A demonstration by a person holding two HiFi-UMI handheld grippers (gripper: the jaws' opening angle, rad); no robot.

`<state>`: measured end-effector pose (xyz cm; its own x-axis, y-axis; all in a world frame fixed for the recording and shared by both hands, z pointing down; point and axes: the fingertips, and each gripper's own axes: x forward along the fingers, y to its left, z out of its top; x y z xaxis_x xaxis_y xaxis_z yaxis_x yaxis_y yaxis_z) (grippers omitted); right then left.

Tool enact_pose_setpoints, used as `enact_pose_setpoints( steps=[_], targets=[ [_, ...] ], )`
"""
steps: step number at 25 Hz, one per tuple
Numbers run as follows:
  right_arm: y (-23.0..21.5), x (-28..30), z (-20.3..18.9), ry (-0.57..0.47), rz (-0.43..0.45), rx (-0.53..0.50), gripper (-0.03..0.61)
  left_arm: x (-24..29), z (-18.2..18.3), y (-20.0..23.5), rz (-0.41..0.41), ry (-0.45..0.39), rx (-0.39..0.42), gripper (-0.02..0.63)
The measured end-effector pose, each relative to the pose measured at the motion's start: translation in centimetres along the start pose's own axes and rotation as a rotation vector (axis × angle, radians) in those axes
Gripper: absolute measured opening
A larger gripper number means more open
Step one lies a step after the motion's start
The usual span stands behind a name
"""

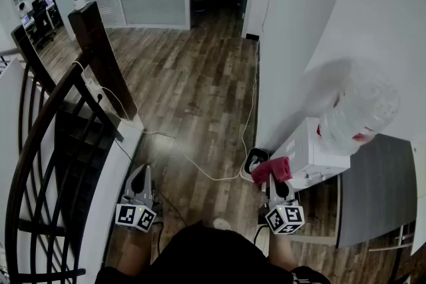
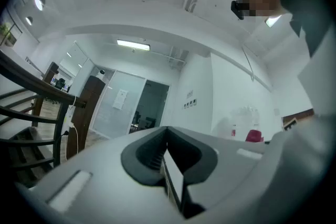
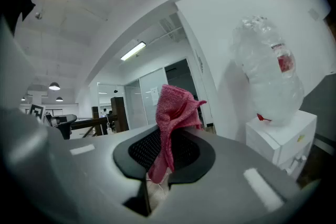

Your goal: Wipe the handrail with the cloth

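While the handrail (image 1: pixel 41 113) curves up at nine o'clock with nothing on it, the left tool (image 1: pixel 141 176) hangs at seven o'clock near the stair edge. Its jaws are pressed together on nothing, probably spare because wiping needs one tool only. At five o'clock the right tool (image 1: pixel 275 184) pinches the pink cloth (image 1: pixel 273 169), and a tuft stands proud of the jaws as a soft face to press on wood. Cloth and handrail are well apart, so the next move, I judge, is a swing toward nine o'clock.
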<state>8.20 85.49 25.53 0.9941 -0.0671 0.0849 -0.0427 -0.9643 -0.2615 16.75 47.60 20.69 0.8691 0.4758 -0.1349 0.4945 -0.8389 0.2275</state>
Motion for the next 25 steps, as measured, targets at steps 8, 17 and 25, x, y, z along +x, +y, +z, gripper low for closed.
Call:
enact_pose_setpoints(
  steps=[8,17,25],
  targets=[
    [0.2,0.9,-0.1,0.026,0.032,0.003,0.041,-1.3,-1.1,-0.3,0.010,0.027,-0.006,0.000],
    [2.3,3.5,-0.5,0.050,0.137,-0.003,0.041,-2.3,-1.3,1.0,0.067,0.010,-0.021,0.000],
    [14.4,8.9,-0.4,0.063,0.429,-0.128,0.043,-7.5,-0.4,6.6,0.212,-0.039,0.009,0.000]
  ],
)
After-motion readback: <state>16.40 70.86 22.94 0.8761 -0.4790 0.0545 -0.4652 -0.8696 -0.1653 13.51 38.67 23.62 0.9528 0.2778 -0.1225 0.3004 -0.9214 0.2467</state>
